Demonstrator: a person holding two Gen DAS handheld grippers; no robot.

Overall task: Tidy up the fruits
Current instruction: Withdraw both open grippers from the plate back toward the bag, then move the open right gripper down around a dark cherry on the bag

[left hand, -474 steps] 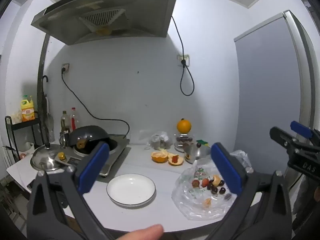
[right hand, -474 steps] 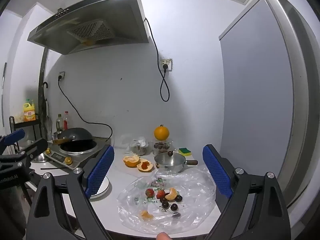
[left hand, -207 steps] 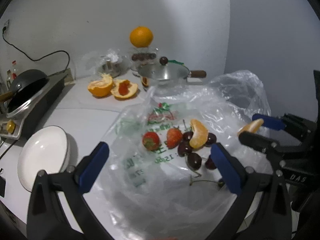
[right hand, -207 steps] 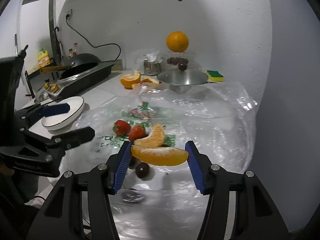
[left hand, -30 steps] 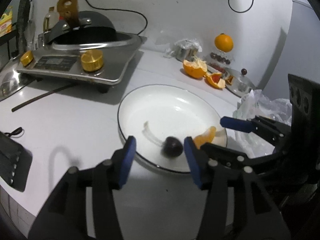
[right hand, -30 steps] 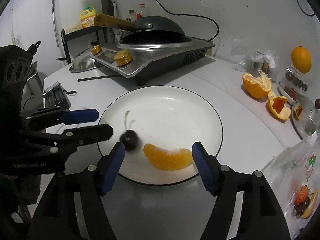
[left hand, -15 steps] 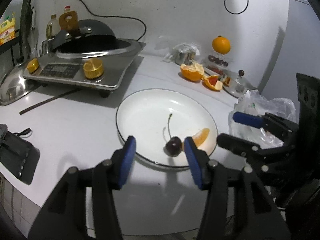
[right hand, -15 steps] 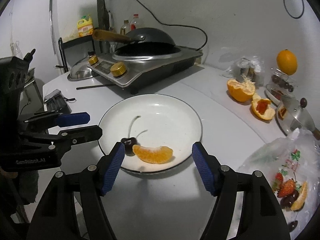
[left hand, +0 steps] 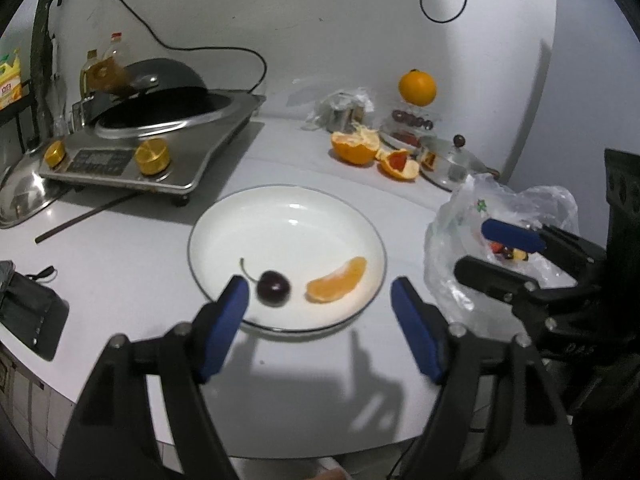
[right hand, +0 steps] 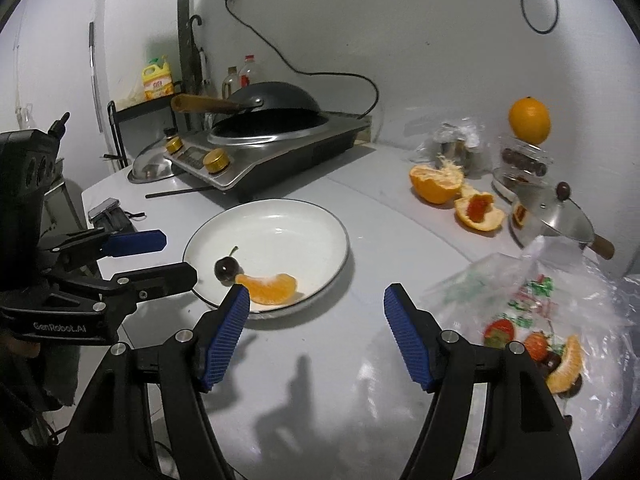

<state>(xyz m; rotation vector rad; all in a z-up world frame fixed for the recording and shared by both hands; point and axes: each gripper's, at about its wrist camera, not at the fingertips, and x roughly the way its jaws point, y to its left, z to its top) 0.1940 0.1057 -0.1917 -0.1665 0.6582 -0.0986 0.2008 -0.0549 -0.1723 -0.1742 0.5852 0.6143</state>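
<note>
Cherry [left hand: 273, 288] and orange segment [left hand: 337, 280] lie side by side on the white plate [left hand: 288, 208], mid-frame on the bench [left hand: 120, 272]. The left hand-held gripper [left hand: 320, 300] is opening, nothing between its jaws. At lower right, the right hand-held gripper [right hand: 316, 300] is spread and empty; beside it a plastic bag [right hand: 592, 280] holds strawberries [right hand: 498, 332].

Each gripper is built from black plastic arms ending in blue pads. On the right gripper [right hand: 316, 296] the pads are finely ribbed; silver screw heads are set at the arm joints. On the left gripper [left hand: 320, 288] the same blue pads and silver screws are seen. White lettering — "GenRobot.AI" — is printed on the left gripper's black body at about 8 o'clock in the right wrist view.
</note>
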